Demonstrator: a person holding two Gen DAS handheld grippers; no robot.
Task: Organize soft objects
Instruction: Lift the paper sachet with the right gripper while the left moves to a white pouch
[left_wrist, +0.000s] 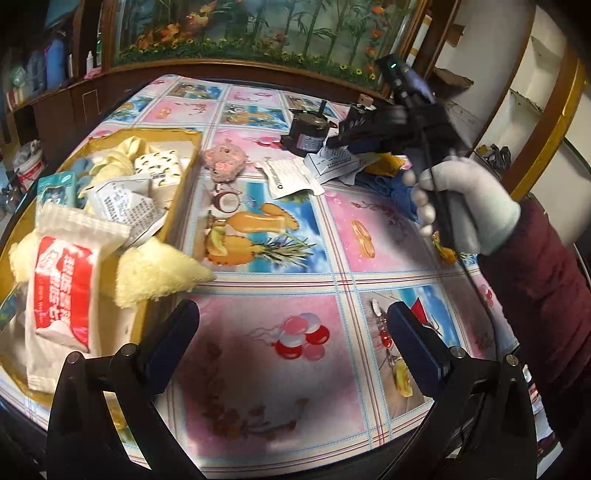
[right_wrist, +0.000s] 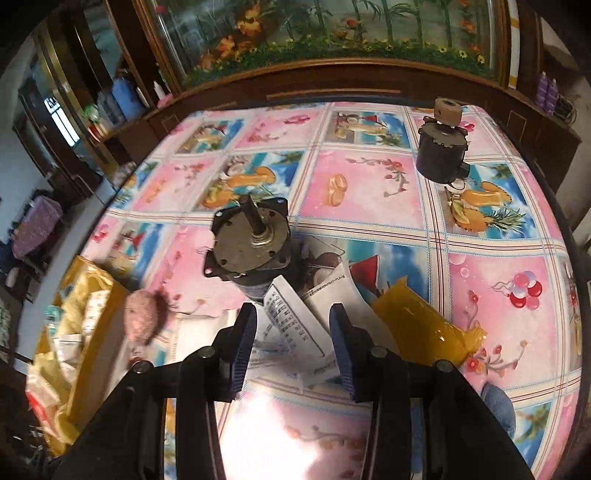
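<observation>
A yellow cardboard box at the left holds tissue packs, a red-and-white pack, white pouches and a fluffy yellow cloth that hangs over its rim. My left gripper is open and empty above the tablecloth, right of the box. A pink plush toy lies beside the box; it also shows in the right wrist view. My right gripper is open, its fingers on either side of a white printed pouch. A yellow pouch and blue cloth lie near it.
A dark electric motor stands just beyond the white pouches. A second motor stands at the far right of the table. A wooden cabinet with a painted glass panel runs along the table's far edge.
</observation>
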